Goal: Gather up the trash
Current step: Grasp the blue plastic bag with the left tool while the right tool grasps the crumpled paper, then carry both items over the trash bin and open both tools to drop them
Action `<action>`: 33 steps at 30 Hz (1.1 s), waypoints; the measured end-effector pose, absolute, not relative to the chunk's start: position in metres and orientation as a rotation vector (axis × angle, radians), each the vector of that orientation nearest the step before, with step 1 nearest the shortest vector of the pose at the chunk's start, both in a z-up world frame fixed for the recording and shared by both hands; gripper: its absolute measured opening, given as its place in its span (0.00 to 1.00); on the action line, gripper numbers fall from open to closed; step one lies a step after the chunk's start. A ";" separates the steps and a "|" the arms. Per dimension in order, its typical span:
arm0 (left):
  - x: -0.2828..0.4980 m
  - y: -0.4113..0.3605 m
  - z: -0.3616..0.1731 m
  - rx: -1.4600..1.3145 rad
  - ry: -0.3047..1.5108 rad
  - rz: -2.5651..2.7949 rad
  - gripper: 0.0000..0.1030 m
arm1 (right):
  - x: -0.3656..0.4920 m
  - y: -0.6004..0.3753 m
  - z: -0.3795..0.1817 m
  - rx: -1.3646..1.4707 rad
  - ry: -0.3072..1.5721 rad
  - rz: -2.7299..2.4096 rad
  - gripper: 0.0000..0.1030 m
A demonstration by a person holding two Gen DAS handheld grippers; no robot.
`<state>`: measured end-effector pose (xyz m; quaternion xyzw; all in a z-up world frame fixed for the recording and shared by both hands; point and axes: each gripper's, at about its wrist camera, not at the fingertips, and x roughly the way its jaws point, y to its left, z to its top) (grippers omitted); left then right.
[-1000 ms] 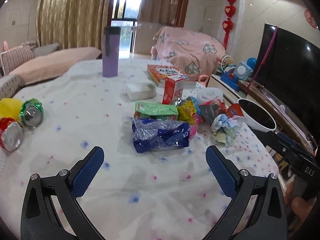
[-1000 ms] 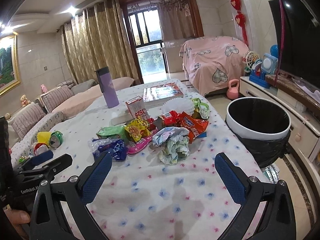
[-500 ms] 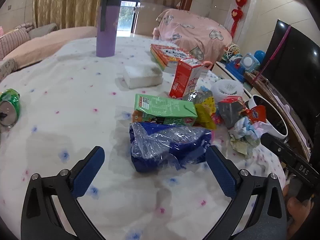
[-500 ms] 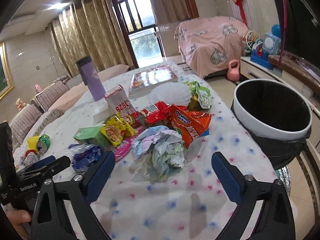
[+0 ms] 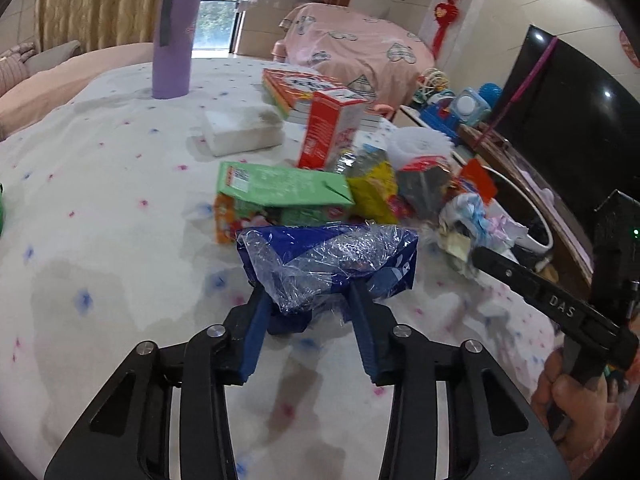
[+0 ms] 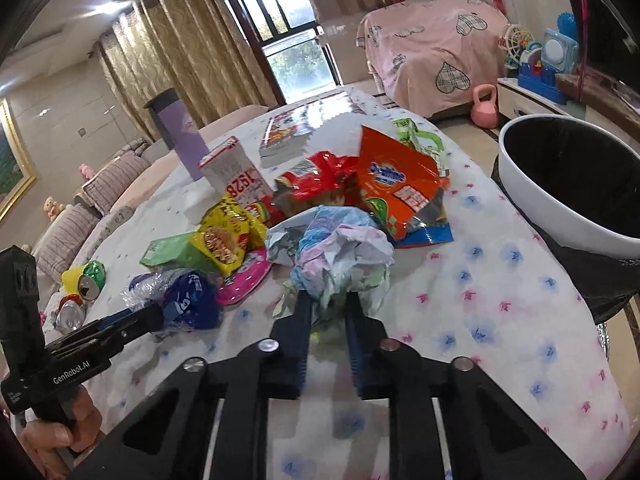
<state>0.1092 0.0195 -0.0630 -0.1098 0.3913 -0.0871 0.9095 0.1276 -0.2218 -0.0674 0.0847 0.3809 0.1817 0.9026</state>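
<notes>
A blue crinkled plastic wrapper [image 5: 332, 256] lies on the flowered tablecloth, and my left gripper [image 5: 310, 292] is closing with its blue pads pressing the wrapper's near end. In the right wrist view the same wrapper [image 6: 188, 304] shows at the left gripper's tip [image 6: 156, 316]. A crumpled pastel paper wad [image 6: 340, 248] sits in front of the snack bags; my right gripper [image 6: 326, 300] is closing on its near edge, pads pinching the paper. A black-lined bin with a white rim [image 6: 560, 208] stands just off the table's right edge.
Behind the wrapper lie a green carton [image 5: 280, 184], a red-and-white carton [image 5: 332, 128], a tissue pack [image 5: 240, 128] and a purple tumbler [image 5: 174, 40]. An orange snack bag [image 6: 396, 192], a yellow packet [image 6: 228, 236] and crushed cans [image 6: 86, 280] also crowd the table.
Both grippers moved forward and down to the trash and went from wide open to closed, the left onto the blue wrapper, the right onto the paper wad.
</notes>
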 end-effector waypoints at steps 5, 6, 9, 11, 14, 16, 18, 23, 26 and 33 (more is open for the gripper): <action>0.097 0.009 -0.049 -0.233 0.782 -0.225 0.33 | 0.111 -0.224 -0.056 0.164 0.754 0.392 0.11; 0.095 0.005 -0.045 -0.230 0.773 -0.237 0.33 | 0.110 -0.225 -0.053 0.165 0.749 0.393 0.11; 0.094 -0.007 -0.037 -0.218 0.755 -0.264 0.33 | 0.101 -0.234 -0.045 0.172 0.732 0.391 0.11; 0.096 -0.016 -0.033 -0.207 0.749 -0.286 0.33 | 0.098 -0.241 -0.041 0.177 0.721 0.379 0.11; 0.100 -0.032 -0.028 -0.195 0.744 -0.317 0.33 | 0.095 -0.255 -0.037 0.188 0.712 0.349 0.11; 0.103 -0.043 -0.026 -0.182 0.740 -0.333 0.33 | 0.094 -0.265 -0.035 0.196 0.710 0.326 0.11; 0.106 -0.054 -0.023 -0.174 0.738 -0.355 0.33 | 0.093 -0.277 -0.033 0.199 0.704 0.302 0.11; 0.115 -0.084 -0.016 -0.152 0.732 -0.401 0.33 | 0.092 -0.306 -0.029 0.209 0.689 0.242 0.11; 0.122 -0.103 -0.011 -0.138 0.726 -0.427 0.33 | 0.092 -0.324 -0.026 0.222 0.679 0.209 0.11; 0.137 -0.143 0.002 -0.106 0.706 -0.467 0.33 | 0.096 -0.362 -0.020 0.238 0.662 0.147 0.11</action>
